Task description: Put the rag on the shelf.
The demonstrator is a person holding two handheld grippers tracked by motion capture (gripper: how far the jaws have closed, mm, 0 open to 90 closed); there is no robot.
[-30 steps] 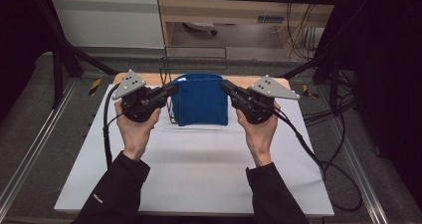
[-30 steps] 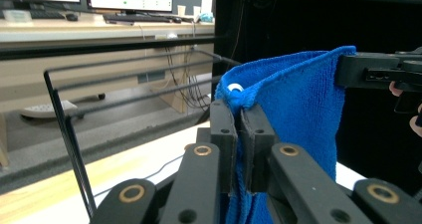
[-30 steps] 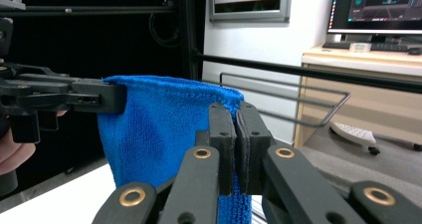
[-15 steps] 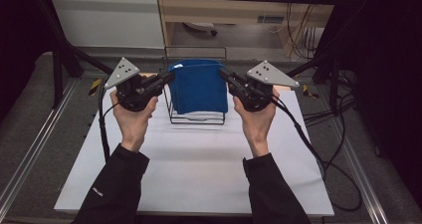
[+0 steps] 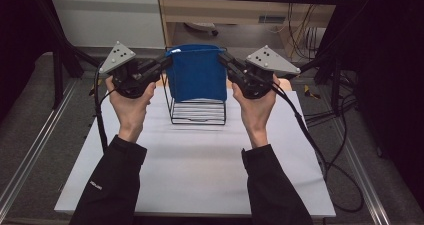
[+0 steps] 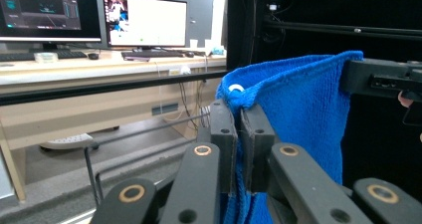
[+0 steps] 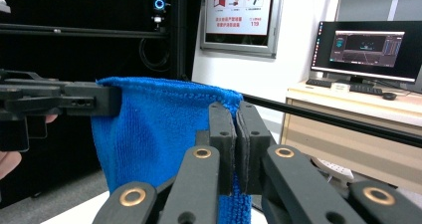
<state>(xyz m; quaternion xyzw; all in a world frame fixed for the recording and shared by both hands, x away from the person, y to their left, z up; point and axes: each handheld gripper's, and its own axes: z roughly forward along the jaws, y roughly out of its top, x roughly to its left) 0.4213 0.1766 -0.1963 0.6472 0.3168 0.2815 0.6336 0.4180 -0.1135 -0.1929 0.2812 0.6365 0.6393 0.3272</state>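
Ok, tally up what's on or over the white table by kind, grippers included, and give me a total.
Blue knitted cloths: 1
Black wire racks: 1
Hand-held black grippers: 2, the left gripper and the right gripper, each shut on a top corner of the cloth
Total: 4

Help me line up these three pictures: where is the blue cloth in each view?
High view: blue cloth top centre, hanging above the wire rack.
Left gripper view: right of centre, its corner pinched in the left tongs.
Right gripper view: left of centre, its corner pinched in the right tongs.
Shared landmark: the cloth's stretched top edge.
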